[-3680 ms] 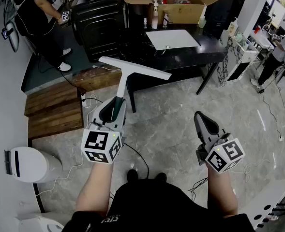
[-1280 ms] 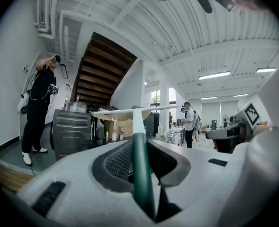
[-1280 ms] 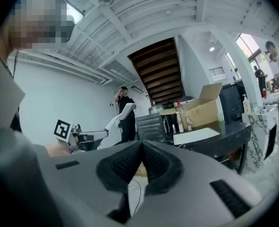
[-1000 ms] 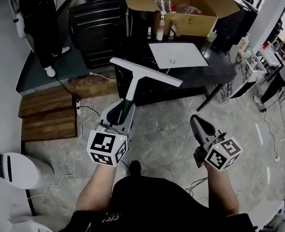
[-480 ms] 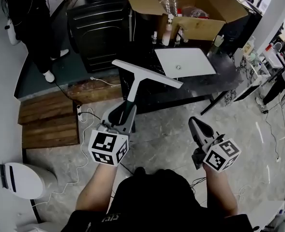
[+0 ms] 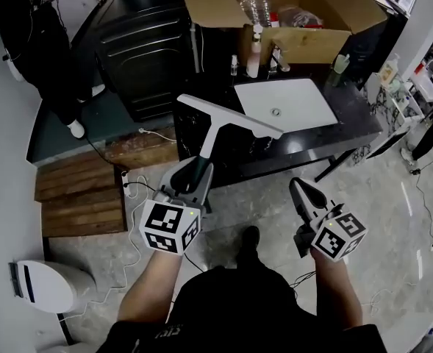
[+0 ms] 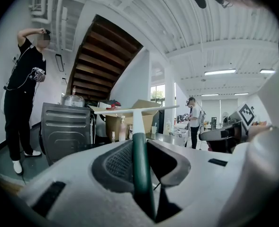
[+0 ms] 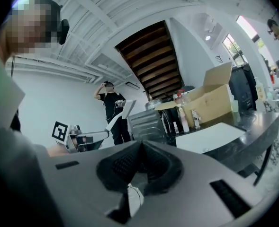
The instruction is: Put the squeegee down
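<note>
The squeegee has a long white blade [image 6: 231, 116] and a white neck running into a dark green handle [image 6: 199, 169]. My left gripper [image 6: 194, 173] is shut on that handle and holds the blade out over the front edge of the black counter [image 6: 312, 149]. In the left gripper view the green handle [image 7: 140, 169] is clamped between the pads, with the blade [image 7: 134, 110] level ahead. My right gripper [image 6: 306, 195] is shut and holds nothing, level with the left one, in front of the counter. Its jaws [image 8: 140, 148] meet in the right gripper view.
A white sink [image 6: 286, 105] is set in the counter, with a soap bottle [image 6: 254, 46] and a faucet [image 6: 277, 59] behind it. An open cardboard box [image 6: 304, 13] stands at the back. A black cabinet [image 6: 146, 50], a person [image 6: 32, 43], wooden steps [image 6: 80, 197] and a white bin [image 6: 43, 285] are on the left.
Both grippers have moved forward towards the counter, so the sink and box sit closer and lower in the head view. The squeegee stays held in the left gripper; the right stays shut.
</note>
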A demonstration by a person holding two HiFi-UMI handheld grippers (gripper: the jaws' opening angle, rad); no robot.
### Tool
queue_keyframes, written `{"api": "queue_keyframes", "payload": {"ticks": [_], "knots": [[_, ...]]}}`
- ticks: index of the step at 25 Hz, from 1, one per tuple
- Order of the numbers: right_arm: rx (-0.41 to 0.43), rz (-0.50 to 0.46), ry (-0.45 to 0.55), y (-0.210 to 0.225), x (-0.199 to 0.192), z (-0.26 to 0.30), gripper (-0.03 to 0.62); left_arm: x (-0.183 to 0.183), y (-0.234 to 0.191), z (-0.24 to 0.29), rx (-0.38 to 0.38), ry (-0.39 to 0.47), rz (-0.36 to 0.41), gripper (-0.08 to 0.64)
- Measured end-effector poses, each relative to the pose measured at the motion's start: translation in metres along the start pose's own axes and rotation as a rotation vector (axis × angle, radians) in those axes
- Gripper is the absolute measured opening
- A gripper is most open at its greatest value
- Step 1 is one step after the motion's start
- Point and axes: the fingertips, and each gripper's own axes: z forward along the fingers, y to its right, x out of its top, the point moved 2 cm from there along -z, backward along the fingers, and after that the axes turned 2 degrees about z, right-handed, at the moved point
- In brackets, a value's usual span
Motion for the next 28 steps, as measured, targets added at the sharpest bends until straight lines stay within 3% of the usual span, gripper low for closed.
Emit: {"api": "queue_keyframes", "payload": {"ticks": [7, 15, 23, 28], "knots": [[0.071, 0.040, -0.044, 0.061, 0.014, 0.064, 0.005, 0.006, -0.024, 0.076, 0.049, -0.037, -0.004, 0.100], [0.156, 0.071, -0.119, 0.100, 0.012, 0.117, 0.005, -0.004, -0.050, 0.139, 0.116, -0.095, -0.027, 0.100], [0.168, 0.074, -0.149, 0.150, 0.019, 0.128, 0.005, -0.005, -0.050, 0.183, 0.147, -0.122, -0.012, 0.100], [0.145, 0.051, -0.117, 0.164, 0.039, 0.141, 0.005, -0.007, -0.060, 0.192, 0.147, -0.120, -0.033, 0.100]]}}
